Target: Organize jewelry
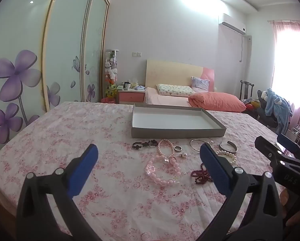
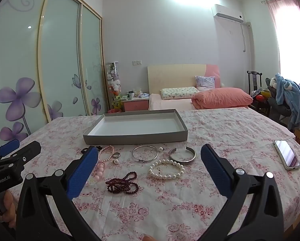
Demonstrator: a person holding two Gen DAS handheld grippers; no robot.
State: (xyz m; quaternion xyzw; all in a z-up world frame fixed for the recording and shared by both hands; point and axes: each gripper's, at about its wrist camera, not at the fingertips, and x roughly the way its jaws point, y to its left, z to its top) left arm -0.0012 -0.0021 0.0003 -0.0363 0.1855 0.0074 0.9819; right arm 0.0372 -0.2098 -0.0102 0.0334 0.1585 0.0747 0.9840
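A shallow grey box with a white inside (image 1: 178, 131) (image 2: 135, 137) lies empty on the flowered bedspread. In front of it lie a dark bead bracelet (image 1: 144, 144), a small pink pearl bracelet (image 1: 165, 147), a large pink bead bracelet (image 1: 163, 171), a ring (image 1: 178, 148) (image 2: 116, 155), a thin silver bangle (image 2: 145, 153), a silver cuff (image 2: 182, 152), a white pearl bracelet (image 2: 167, 169) and dark red beads (image 2: 122, 184). My left gripper (image 1: 148, 154) is open above the pink beads. My right gripper (image 2: 150, 154) is open above the bangle and pearls. Both are empty.
A phone (image 2: 287, 157) lies face up on the bedspread at the right. A second bed with an orange pillow (image 2: 222, 98) stands behind. A wardrobe with sliding doors (image 1: 69, 50) is on the left. A chair with blue clothes (image 2: 286, 96) is at the right.
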